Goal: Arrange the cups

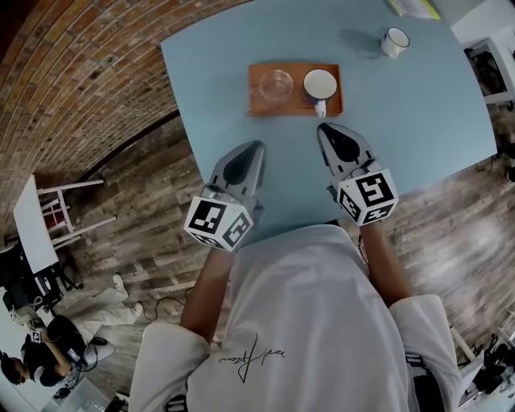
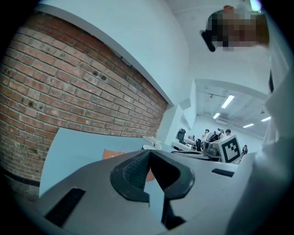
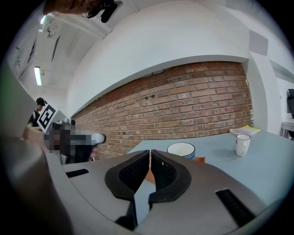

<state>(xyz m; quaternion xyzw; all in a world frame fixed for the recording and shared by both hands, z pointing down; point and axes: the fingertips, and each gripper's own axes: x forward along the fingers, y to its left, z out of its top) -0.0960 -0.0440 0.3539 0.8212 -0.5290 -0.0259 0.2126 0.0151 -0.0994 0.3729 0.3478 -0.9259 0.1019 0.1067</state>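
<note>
A wooden tray (image 1: 294, 106) lies on the blue table (image 1: 426, 121). On it stand a clear glass cup (image 1: 276, 85) at the left and a white mug (image 1: 319, 84) at the right. A second white mug (image 1: 394, 42) stands alone at the far right. My left gripper (image 1: 258, 146) hovers shut and empty just in front of the tray's left half. My right gripper (image 1: 323, 127) is shut and empty, its tip close to the white mug's handle. The right gripper view shows the shut gripper (image 3: 150, 152), the tray mug (image 3: 181, 149) behind it and the lone mug (image 3: 242, 144).
A yellow-green booklet (image 1: 414, 8) lies at the table's far edge. The curved brick wall (image 1: 72, 72) runs along the left. A white stool (image 1: 48, 213) stands on the wooden floor at the left, with a person (image 1: 48, 350) sitting beyond it.
</note>
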